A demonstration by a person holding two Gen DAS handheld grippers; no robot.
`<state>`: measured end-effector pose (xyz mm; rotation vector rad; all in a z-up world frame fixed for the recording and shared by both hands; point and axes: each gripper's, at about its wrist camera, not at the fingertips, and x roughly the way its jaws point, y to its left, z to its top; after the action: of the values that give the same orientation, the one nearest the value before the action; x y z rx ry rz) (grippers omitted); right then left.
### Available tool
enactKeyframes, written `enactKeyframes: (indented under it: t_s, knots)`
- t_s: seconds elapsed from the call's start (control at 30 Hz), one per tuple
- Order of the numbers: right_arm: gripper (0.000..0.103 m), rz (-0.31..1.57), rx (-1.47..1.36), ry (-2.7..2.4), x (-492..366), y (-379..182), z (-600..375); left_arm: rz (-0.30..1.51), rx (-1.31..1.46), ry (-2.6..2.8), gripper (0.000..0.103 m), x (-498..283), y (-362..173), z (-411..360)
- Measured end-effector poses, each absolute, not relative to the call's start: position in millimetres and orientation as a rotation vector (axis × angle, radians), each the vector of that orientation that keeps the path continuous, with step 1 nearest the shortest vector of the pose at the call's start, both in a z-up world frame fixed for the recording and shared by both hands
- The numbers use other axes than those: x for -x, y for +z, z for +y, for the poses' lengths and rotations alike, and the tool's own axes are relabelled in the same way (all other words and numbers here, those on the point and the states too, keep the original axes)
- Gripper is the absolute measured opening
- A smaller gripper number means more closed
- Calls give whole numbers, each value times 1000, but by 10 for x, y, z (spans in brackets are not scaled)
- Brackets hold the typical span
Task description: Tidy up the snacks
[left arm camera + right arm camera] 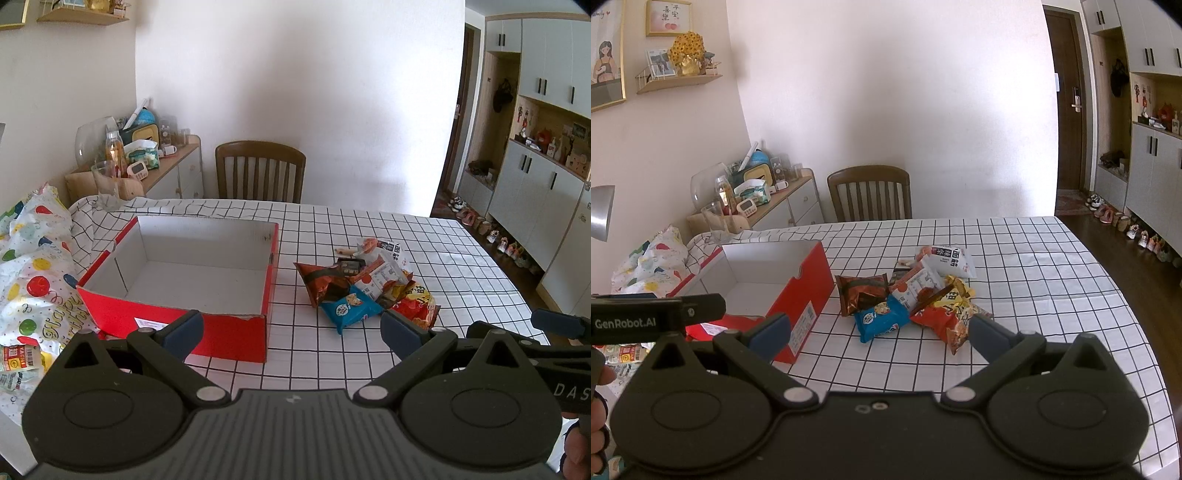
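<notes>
A red cardboard box point(236, 338) with a white empty inside stands on the checked tablecloth point(369, 354); it also shows in the right wrist view point(809, 295). To its right lies a heap of snack packets: a blue one point(349, 308) point(881, 317), a brown one point(321, 282) point(862, 293), a red-yellow one point(417, 304) point(951, 317) and white ones point(384, 266) point(947, 260). My left gripper point(291, 332) is open and empty, above the table in front of the box and heap. My right gripper point(879, 332) is open and empty, just in front of the heap.
A wooden chair point(260, 171) stands at the table's far side. A balloon-print wrapper point(33, 266) lies left of the box. A sideboard point(173, 173) with jars stands at the back left. The table's right edge point(1137, 314) drops to the floor.
</notes>
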<state>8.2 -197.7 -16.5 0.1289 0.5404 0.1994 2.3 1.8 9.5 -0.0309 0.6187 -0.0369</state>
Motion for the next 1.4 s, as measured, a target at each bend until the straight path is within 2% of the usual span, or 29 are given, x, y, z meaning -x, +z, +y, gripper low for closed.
enactKeyframes:
  t_s: [0.57, 1.13, 1.4]
  knots:
    - [103, 543, -126, 195, -140, -182, -1952, 629, 33, -57, 103, -160, 80, 58]
    - [102, 582, -161, 95, -458, -271, -1693, 647, -23, -217, 103, -679, -44, 345]
    - [102, 623, -117, 62, -663, -421, -1782, 691, -34, -268, 103, -962, -193, 168]
